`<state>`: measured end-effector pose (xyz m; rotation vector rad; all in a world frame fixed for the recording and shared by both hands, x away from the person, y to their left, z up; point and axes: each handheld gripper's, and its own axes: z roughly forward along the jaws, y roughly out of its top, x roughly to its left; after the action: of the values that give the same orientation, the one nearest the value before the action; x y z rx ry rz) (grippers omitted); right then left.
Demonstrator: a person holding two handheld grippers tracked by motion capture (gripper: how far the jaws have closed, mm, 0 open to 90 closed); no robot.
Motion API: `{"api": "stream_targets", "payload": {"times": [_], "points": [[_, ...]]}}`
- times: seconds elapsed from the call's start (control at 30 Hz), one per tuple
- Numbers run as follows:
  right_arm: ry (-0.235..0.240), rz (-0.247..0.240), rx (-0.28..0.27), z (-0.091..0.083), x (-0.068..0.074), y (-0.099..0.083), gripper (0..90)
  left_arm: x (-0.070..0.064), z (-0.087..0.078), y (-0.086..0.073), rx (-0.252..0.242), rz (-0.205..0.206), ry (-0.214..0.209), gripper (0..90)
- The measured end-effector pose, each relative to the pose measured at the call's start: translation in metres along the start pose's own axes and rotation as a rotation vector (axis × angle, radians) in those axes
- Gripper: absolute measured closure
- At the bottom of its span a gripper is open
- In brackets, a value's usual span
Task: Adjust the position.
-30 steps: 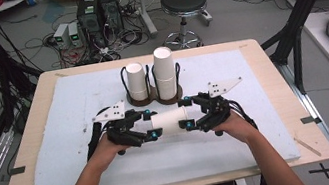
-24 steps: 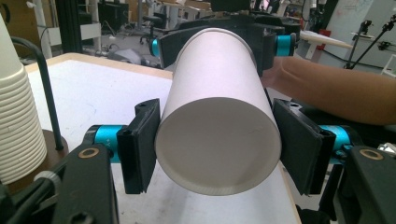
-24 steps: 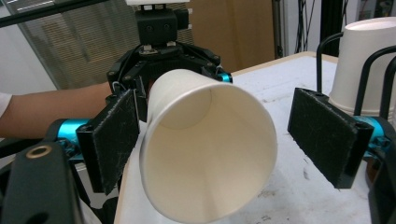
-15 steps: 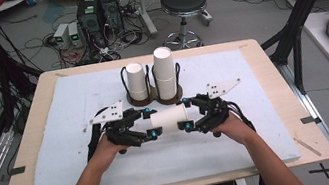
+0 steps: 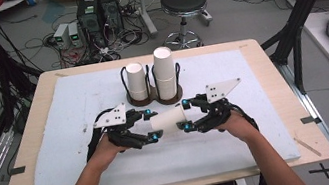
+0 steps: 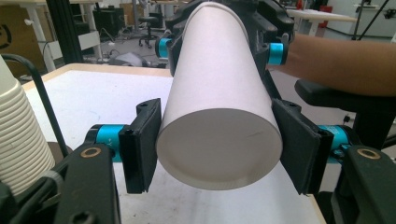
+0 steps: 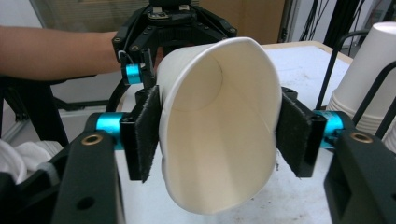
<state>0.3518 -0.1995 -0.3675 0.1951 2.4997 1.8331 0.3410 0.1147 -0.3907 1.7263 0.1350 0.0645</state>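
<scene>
Paper cup [image 5: 168,119] lies on its side, held off the white mat [image 5: 61,155] between the two grippers, in front of the cup holder [image 5: 154,94].

Right gripper [image 5: 187,115]: jaws closed on the cup's open rim end. In the right gripper view the pads press both sides of the cup [image 7: 217,121] and the mouth is squashed out of round, taller than wide. Firm hold.

Left gripper [image 5: 150,124]: jaws sit either side of the cup's closed bottom end. In the left gripper view the base [image 6: 219,147] shows as a flat disc between the pads; the pad at that view's left touches the wall, the other sits just beside or against it. I cannot tell whether that one is pressing. No dent at this end.

Behind, two stacks of cups stand upright in the holder's wire loops: a shorter stack [image 5: 135,80] on the left, a taller stack [image 5: 165,72] on the right. Both are well clear of the held cup.
</scene>
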Motion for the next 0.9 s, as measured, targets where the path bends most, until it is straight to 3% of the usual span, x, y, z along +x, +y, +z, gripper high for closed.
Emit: {"api": "stream_targets", "payload": {"times": [0.33,0.47,0.63,0.83,0.9], "points": [[0.05,-0.005,-0.028,-0.004,0.0,0.002,40.7,-0.001,0.0,-0.001,-0.001,-0.001,-0.032,36.1],[0.065,0.035,-0.037,-0.002,-0.002,0.0,31.7,0.0,-0.001,0.0,-0.015,-0.008,-0.036,36.2],[0.043,0.076,-0.082,0.001,-0.002,-0.001,18.7,0.0,-0.003,0.001,-0.04,-0.017,-0.032,36.0],[0.044,0.117,-0.114,0.006,-0.002,-0.006,18.4,0.0,-0.004,0.001,-0.062,-0.024,-0.035,36.0],[0.056,0.107,-0.121,0.008,-0.002,-0.006,24.9,0.0,-0.003,0.001,-0.051,-0.021,-0.037,36.0]]}}
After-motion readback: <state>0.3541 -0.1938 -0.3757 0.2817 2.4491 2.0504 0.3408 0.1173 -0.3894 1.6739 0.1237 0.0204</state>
